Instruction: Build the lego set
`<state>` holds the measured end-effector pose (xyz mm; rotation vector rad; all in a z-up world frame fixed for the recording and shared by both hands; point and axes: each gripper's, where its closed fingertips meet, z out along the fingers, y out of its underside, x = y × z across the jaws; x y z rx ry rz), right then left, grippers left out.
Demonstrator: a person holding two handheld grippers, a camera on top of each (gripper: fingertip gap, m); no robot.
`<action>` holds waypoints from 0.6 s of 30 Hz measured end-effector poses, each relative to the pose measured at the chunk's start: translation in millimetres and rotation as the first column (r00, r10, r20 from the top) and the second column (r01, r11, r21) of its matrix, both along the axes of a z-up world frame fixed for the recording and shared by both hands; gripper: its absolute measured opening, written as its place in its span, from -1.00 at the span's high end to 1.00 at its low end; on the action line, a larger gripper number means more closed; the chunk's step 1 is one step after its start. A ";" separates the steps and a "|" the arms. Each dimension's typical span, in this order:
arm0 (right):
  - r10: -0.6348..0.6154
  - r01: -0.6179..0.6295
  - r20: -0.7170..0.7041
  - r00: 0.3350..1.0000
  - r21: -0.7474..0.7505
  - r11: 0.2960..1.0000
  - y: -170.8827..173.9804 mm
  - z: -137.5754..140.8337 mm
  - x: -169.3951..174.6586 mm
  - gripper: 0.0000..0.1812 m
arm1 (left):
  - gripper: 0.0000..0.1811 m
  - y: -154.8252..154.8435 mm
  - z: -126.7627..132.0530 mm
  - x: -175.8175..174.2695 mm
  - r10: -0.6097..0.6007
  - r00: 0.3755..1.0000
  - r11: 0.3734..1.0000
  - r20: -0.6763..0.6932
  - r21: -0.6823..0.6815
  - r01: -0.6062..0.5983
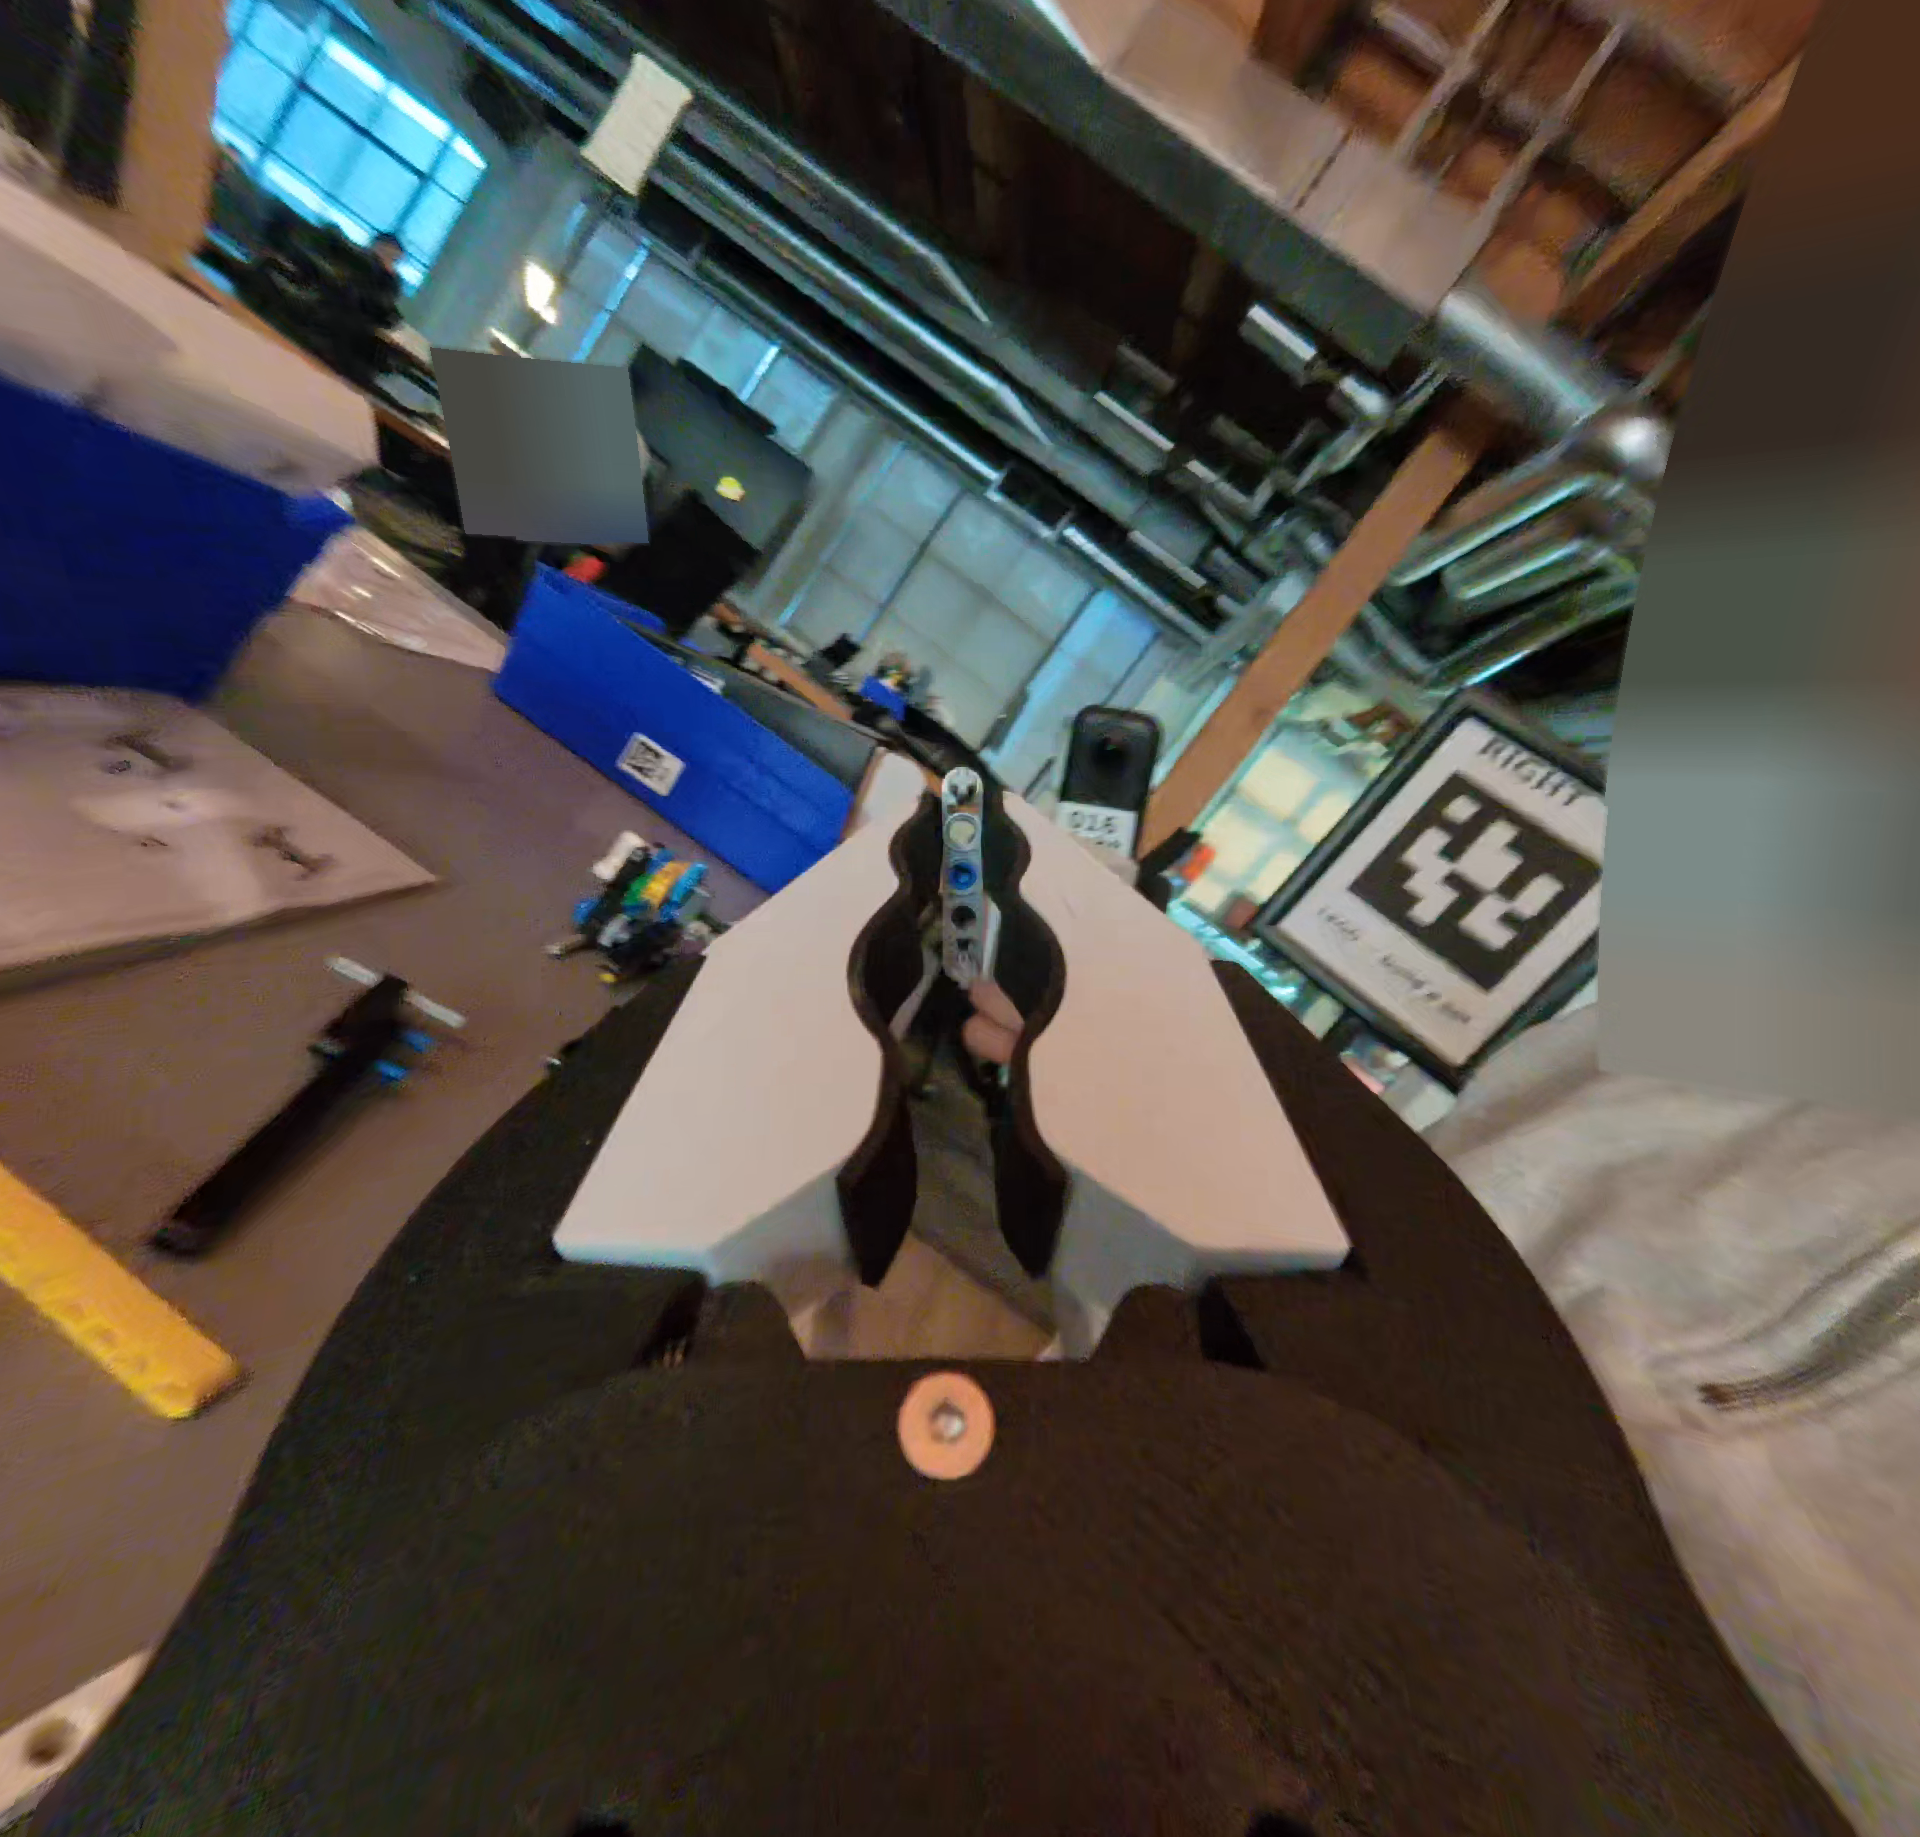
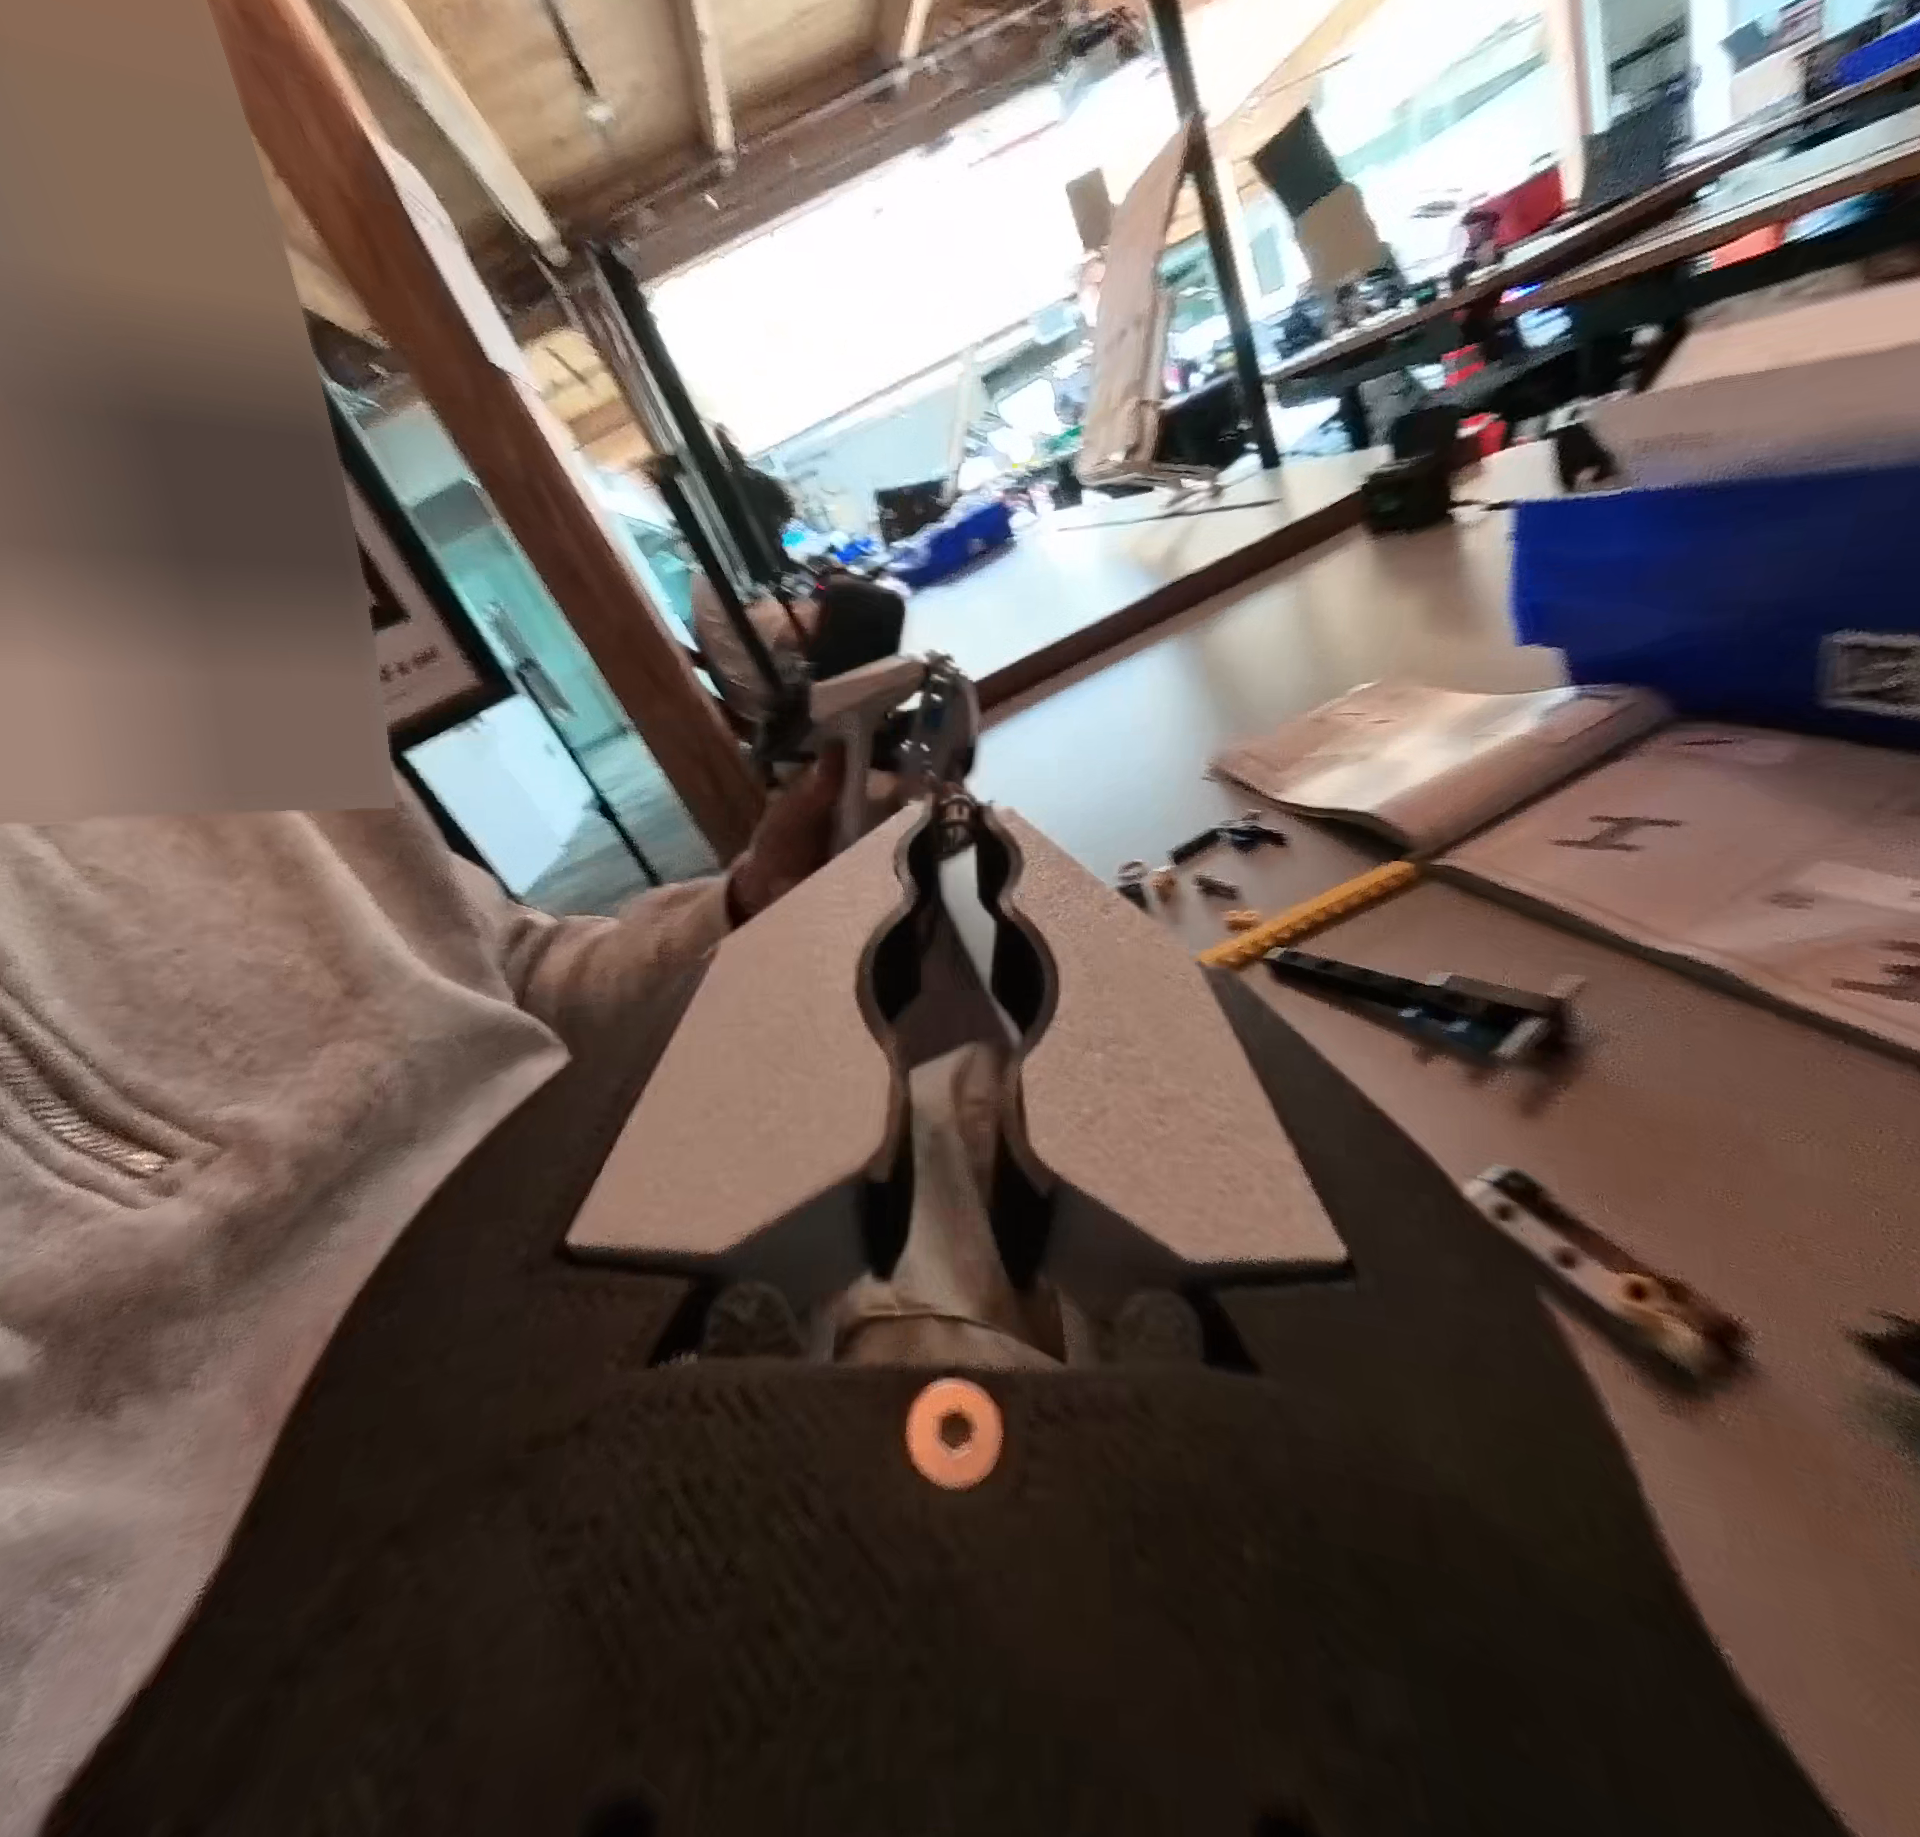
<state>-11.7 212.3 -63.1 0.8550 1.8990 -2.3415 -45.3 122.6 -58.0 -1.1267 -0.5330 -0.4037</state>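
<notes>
My left gripper [image 1: 962,800] is shut on a grey holed lego beam [image 1: 960,868] with a blue pin and a pale pin in it, held up in the air. In the right wrist view the same gripper [image 2: 914,707] and beam [image 2: 932,722] show just beyond my right gripper [image 2: 952,819]. The right gripper's jaws are closed at the tip on a small dark lego piece [image 2: 954,811], which meets the lower end of the beam. The right gripper's camera [image 1: 1112,764] and marker tag [image 1: 1455,883] show behind the beam.
On the grey table lie a yellow beam [image 2: 1309,914], a black assembly with blue pins [image 2: 1423,1008], a white beam with tan pins [image 2: 1600,1268], small loose parts [image 2: 1195,873], a colourful partial build [image 1: 644,904], open instruction pages [image 2: 1434,748] and blue bins [image 2: 1704,592]. Some 10 cm of space lies between my two pairs of fingers. To the colourful partial build [image 1: 644,904]: right tips about 20 cm, left tips about 25 cm.
</notes>
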 end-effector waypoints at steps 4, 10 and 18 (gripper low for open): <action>-0.030 0.032 -0.030 0.999 0.059 0.998 -7.0 -3.9 -1.0 0.95 | 0.97 9.0 0.3 9.4 -0.026 1.000 1.000 -0.006 -0.002 0.026; -0.025 0.024 0.007 1.000 0.089 0.996 -16.8 -26.1 -5.7 0.94 | 0.96 5.7 -11.6 -3.6 0.007 0.999 0.999 0.034 -0.033 -0.006; -0.042 0.024 0.087 0.995 0.197 0.980 -23.0 -59.1 -13.7 0.94 | 0.97 22.7 -54.1 -10.4 -0.010 0.987 0.978 0.160 -0.202 0.043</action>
